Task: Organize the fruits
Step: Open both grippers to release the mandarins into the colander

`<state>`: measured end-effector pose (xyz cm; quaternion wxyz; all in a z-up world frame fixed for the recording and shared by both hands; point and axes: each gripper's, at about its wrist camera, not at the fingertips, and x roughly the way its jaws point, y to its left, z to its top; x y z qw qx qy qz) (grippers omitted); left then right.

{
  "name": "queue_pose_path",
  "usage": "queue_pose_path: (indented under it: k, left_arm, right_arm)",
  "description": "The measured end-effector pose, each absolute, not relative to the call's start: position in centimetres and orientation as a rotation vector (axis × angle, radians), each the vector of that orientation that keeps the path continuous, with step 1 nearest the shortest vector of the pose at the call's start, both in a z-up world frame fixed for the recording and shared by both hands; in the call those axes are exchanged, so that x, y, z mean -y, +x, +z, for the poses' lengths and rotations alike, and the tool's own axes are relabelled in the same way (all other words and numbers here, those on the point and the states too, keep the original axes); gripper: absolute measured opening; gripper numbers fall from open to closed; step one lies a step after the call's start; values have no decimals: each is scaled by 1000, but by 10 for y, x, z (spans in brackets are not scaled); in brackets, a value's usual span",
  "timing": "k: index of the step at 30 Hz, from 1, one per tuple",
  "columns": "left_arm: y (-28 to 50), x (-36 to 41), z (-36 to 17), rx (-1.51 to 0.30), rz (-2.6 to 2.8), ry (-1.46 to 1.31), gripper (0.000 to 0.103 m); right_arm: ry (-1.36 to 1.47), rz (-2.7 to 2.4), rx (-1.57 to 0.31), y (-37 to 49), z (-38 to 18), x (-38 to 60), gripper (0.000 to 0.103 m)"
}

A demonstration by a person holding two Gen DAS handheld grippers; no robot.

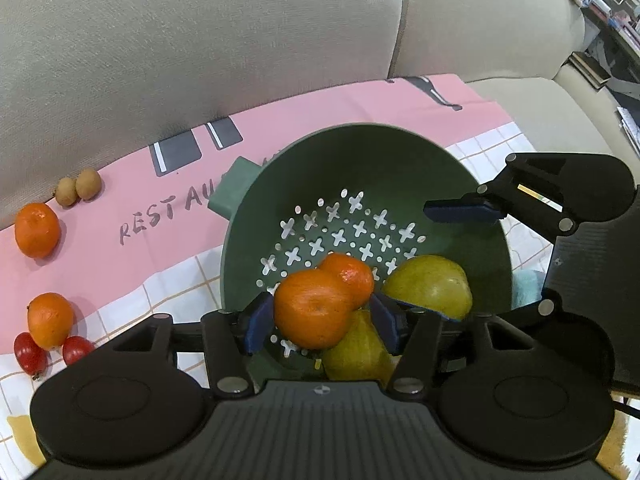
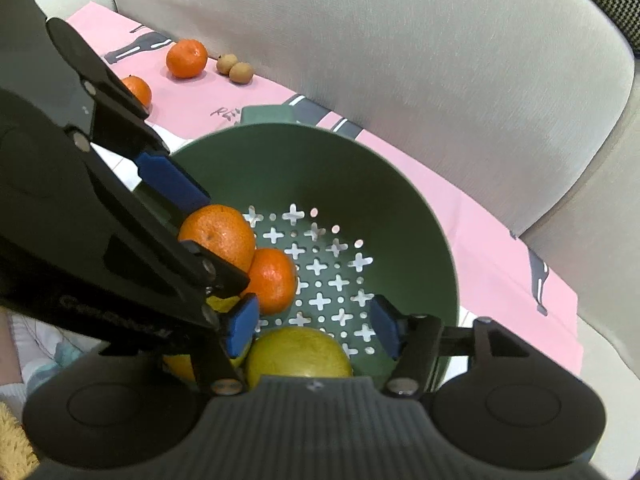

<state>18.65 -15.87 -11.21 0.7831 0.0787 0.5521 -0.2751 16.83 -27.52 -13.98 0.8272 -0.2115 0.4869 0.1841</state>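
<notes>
A dark green colander with cross-shaped and round holes in its bottom fills the middle of both views, sitting on a pink cloth laid over a beige sofa. Inside it lie two glossy, dimpled mandarins and two smooth yellow-green pears.

In the left wrist view, the left gripper has its blue-padded jaws pinching the nearer mandarin from both sides at lower centre; the second mandarin touches it just behind. One pear lies to the right of them, the other pear beneath the held fruit at the frame's bottom.

The right gripper hovers over the colander with its jaws spread wide, nothing between them; a pear sits just below them at lower centre of the right wrist view.

Outside the colander, at the left edge of the left wrist view, sit two more mandarins, a pair of small brown round fruits (touching each other) and two red cherry tomatoes beside the lower mandarin.

Hand-lettered dark writing on the pink cloth reads "RESTAU", the rest hidden behind the colander. Faint lettering shows on the left gripper's body in the right wrist view, too blurred to read.
</notes>
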Motion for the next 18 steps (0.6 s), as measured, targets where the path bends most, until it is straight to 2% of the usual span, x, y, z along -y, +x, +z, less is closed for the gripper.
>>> queue_pose_path:
  k: [13,18]
  left_arm:
    - [171,140,-74,-1100,-570,122,67]
    - [161,128,-59,-1049,-527,143,67]
  right_arm:
    - [-375,348,-997,151,-116,280,82]
    - [-259,323,-1002,142,-107,283,84]
